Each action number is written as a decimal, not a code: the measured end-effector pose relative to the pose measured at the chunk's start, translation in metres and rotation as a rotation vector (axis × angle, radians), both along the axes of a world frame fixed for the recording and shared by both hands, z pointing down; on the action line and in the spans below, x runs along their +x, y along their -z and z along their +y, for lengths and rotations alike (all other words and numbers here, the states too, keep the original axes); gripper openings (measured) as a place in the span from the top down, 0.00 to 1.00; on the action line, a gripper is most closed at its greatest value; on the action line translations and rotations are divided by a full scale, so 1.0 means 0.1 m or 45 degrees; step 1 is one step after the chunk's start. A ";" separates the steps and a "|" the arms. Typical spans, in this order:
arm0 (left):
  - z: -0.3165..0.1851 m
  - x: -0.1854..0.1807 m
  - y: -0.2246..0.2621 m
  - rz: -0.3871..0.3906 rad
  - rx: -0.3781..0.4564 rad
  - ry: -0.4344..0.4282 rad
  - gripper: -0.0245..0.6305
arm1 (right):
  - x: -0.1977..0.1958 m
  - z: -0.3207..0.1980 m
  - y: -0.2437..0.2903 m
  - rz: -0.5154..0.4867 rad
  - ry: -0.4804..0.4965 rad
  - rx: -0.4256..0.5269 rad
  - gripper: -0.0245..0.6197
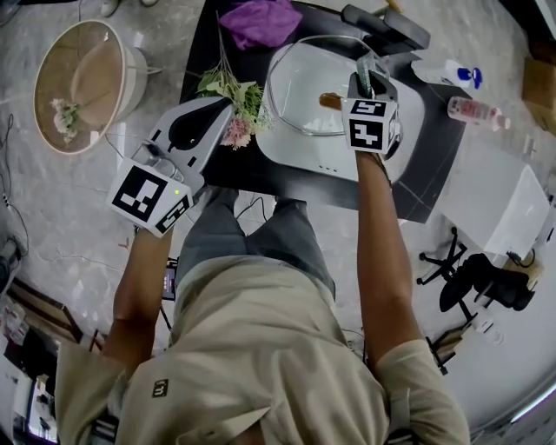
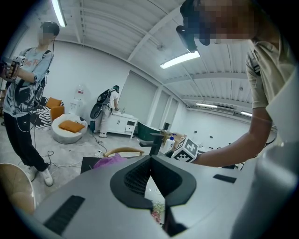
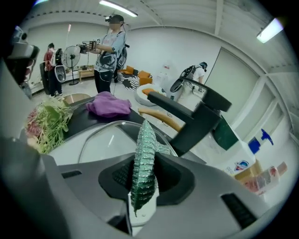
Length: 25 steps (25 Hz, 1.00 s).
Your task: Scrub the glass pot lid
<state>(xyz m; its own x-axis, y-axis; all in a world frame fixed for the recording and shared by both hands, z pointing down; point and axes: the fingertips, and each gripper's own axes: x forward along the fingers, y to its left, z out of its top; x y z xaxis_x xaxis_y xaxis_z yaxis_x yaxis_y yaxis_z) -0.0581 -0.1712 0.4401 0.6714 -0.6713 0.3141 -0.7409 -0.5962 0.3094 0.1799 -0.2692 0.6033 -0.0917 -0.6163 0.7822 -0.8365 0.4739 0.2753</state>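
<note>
The glass pot lid [image 1: 300, 83] lies in a white basin [image 1: 410, 117] on a black table; a small brown knob [image 1: 328, 101] sits at its middle. My right gripper [image 1: 366, 76] hangs over the lid's right side, shut on a green scouring pad [image 1: 364, 69]. In the right gripper view the pad [image 3: 143, 158] stands on edge between the jaws of that gripper [image 3: 145, 175], with the lid [image 3: 110, 140] just beyond. My left gripper [image 1: 222, 107] is at the table's front left, beside the flowers, shut and holding nothing [image 2: 150, 158].
A bunch of flowers [image 1: 236, 102] lies left of the basin, and a purple cloth [image 1: 261, 19] lies at the table's back. A black tap [image 1: 387, 26] overhangs the basin. Bottles [image 1: 473, 111] stand right of it. A round wicker seat [image 1: 82, 83] is left; an office chair [image 1: 473, 282] right.
</note>
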 end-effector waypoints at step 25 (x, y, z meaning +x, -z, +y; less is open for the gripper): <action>0.14 -0.09 -0.09 0.003 -0.016 0.011 0.94 | -1.47 0.73 -0.61 -0.011 0.438 -0.198 0.83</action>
<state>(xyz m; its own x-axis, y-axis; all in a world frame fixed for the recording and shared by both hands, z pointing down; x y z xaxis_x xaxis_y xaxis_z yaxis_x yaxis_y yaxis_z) -0.0671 -0.1569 0.4491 0.6662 -0.6733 0.3207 -0.7453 -0.5856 0.3187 0.0329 -0.1965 0.6640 -0.2796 -0.4220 0.8624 -0.6233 0.7630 0.1712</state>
